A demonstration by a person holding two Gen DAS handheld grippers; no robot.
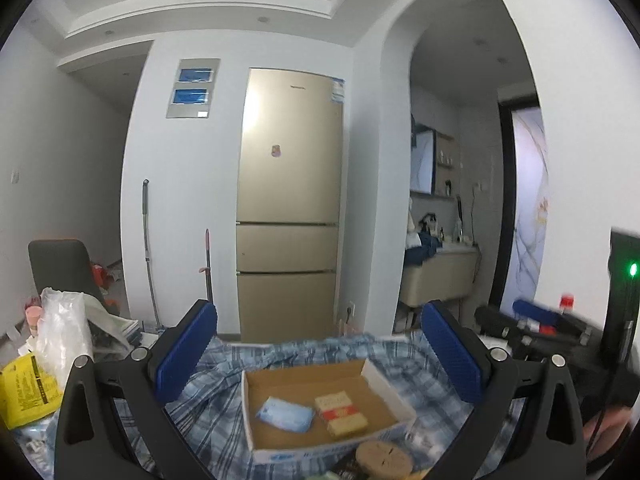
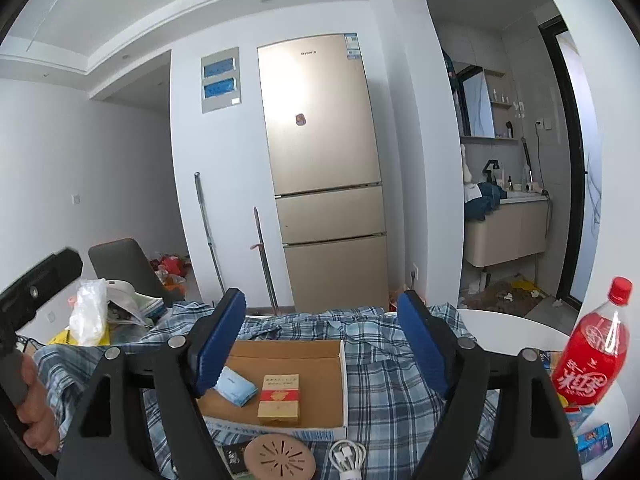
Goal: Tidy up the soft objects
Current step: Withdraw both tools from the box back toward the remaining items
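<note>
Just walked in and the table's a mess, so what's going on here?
A person holds two grippers above a table covered by a plaid shirt. Both the left gripper and right gripper hover with jaws open, holding nothing. On the shirt sits an open cardboard box with a blue tissue pack and a small red-and-tan box inside.

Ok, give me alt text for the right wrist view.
Open right gripper hovers over a shallow cardboard box on a plaid cloth, holding a blue tissue pack and a gold carton. Red soda bottle at right.
</note>
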